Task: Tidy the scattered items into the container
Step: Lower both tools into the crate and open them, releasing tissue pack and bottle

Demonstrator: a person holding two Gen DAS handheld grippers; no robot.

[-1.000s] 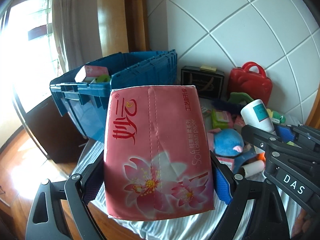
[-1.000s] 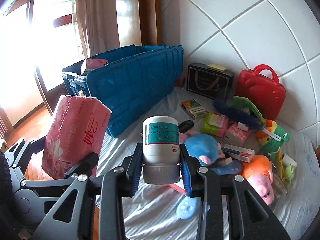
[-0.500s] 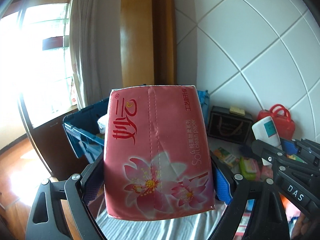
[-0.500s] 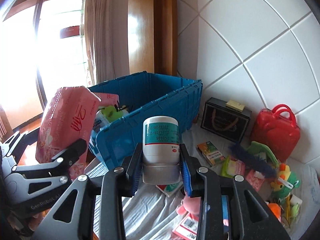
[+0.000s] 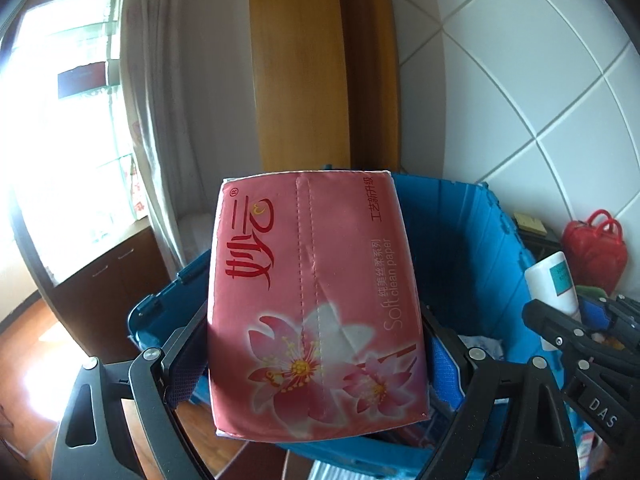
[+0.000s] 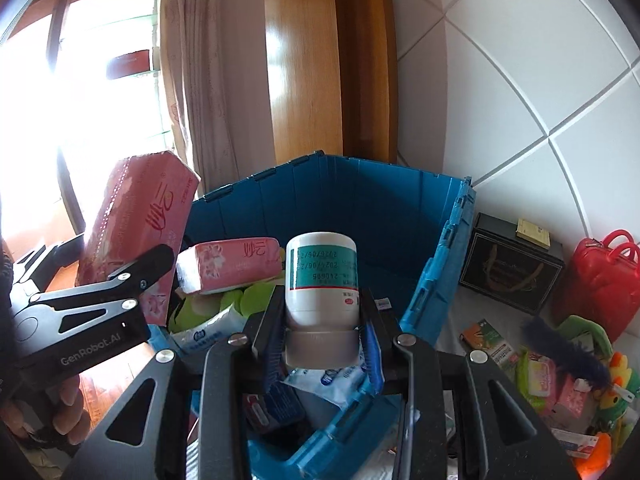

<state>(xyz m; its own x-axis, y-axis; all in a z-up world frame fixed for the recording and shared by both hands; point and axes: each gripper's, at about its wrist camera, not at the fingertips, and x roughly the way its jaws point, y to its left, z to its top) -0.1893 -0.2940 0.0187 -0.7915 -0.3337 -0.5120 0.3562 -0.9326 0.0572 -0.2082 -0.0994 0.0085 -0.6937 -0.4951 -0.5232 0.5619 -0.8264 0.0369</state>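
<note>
The left gripper (image 5: pixel 316 354) clamps a pink flower-printed soft tissue pack (image 5: pixel 314 300) between its wide-set jaws, held above the near rim of the blue ribbed plastic crate (image 5: pixel 460 240). The right gripper (image 6: pixel 322 344) is closed on a white plastic bottle with a teal label (image 6: pixel 322 276), held cap-down over the crate's open top. Inside the crate lie another pink tissue pack (image 6: pixel 230 264) and white wipe packets (image 6: pixel 208 330).

pink tissue pack (image 5: pixel 314 300) with pale flowers, blue crate (image 6: pixel 384 204), white bottle (image 6: pixel 322 276) with teal label, red case (image 6: pixel 600 276).
</note>
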